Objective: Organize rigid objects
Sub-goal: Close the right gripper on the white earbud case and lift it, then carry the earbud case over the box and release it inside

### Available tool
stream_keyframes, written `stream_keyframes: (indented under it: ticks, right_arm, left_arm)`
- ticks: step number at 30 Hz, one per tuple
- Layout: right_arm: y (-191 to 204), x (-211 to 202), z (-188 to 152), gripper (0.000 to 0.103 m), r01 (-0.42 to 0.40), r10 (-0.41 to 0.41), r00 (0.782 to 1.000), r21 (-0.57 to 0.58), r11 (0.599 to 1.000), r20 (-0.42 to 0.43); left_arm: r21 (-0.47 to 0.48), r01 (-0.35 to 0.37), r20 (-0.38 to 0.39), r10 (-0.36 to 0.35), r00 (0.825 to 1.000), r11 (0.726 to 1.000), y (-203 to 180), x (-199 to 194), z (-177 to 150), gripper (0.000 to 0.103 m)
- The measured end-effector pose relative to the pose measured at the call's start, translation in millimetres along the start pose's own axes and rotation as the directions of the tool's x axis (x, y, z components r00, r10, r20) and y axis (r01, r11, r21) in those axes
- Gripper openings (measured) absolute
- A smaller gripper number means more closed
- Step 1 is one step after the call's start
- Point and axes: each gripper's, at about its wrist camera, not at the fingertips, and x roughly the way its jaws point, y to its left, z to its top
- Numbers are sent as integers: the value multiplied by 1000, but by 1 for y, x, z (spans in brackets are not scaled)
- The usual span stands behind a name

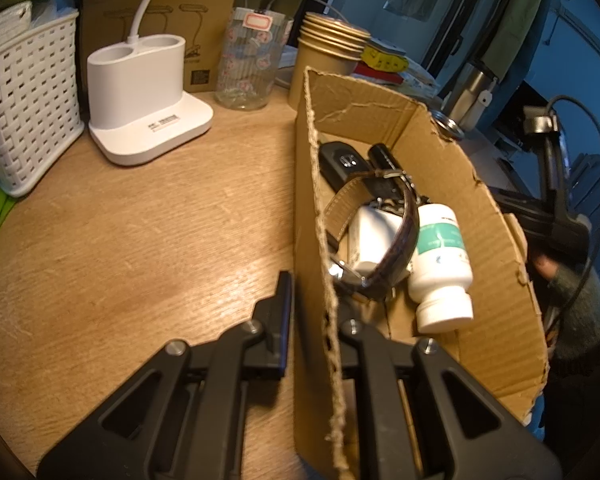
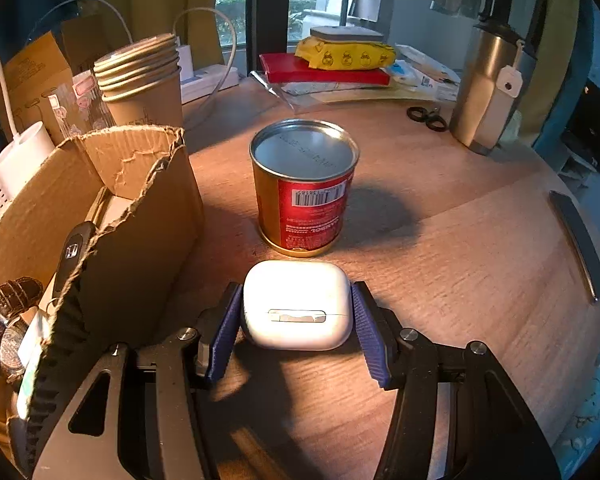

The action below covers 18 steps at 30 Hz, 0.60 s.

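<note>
A torn cardboard box [image 1: 460, 208] stands on the wooden table. My left gripper [image 1: 320, 312] is shut on its near wall [image 1: 306, 240], one finger outside, one inside. Inside lie a white pill bottle [image 1: 440, 264], a brown-strap watch [image 1: 384, 240], a white charger [image 1: 370, 236] and a black car key [image 1: 340, 160]. In the right wrist view my right gripper [image 2: 296, 316] has its blue pads on both sides of a white earbud case [image 2: 296, 304] on the table. A red tin can [image 2: 304, 188] stands just beyond it. The box [image 2: 140, 200] is at the left.
A white lamp base [image 1: 144, 96], a white basket [image 1: 24, 104], a glass jar [image 1: 252, 60] and stacked paper cups [image 1: 328, 56] stand behind the box. A steel tumbler [image 2: 488, 92], scissors [image 2: 428, 118], a red book [image 2: 324, 68] and a yellow pack [image 2: 344, 54] lie at the far side.
</note>
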Motion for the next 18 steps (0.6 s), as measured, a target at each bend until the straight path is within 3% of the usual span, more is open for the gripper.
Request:
stream_keyframes:
  ticks: [11, 18]
  right_arm:
    - [0, -47, 7, 57, 5, -6, 997, 9, 1000, 81]
    - [10, -80, 13, 57, -35, 35, 990, 1, 999, 139]
  left_arm:
    - [0, -1, 0, 1, 1000, 1000, 0, 0, 0, 10]
    - [1, -1, 0, 1, 1000, 1000, 0, 0, 0, 10]
